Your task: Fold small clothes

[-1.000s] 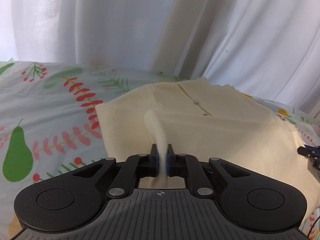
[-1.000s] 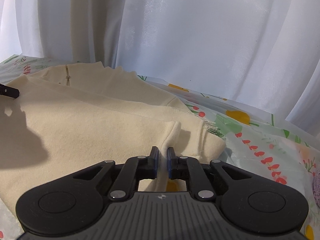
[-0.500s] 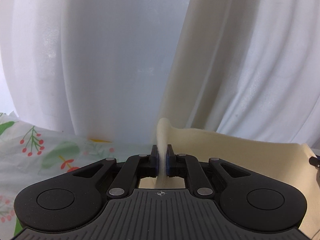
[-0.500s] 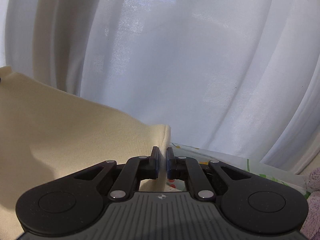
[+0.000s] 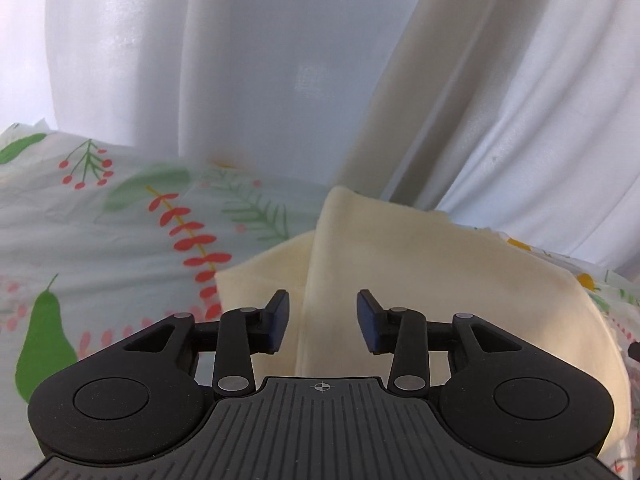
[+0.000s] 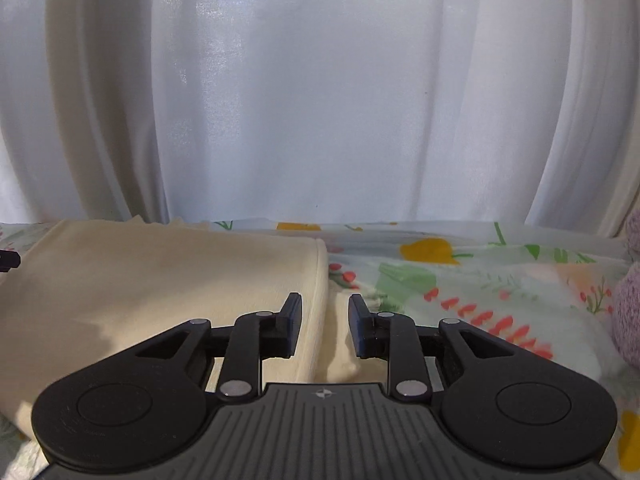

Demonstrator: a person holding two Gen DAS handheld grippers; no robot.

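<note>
On the floral sheet [image 5: 120,232], both hand-held grippers [image 5: 322,316] [image 6: 324,320] have released the cream garment [image 5: 420,280], now folded.

Cream garment [image 5: 420,280] on a floral, pear-printed sheet [image 5: 100,240].

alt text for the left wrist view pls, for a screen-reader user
The left tool is open just above a folded cream garment lying on a floral sheet, its fingers either side of the folded edge without gripping it. White curtains hang behind.
</note>
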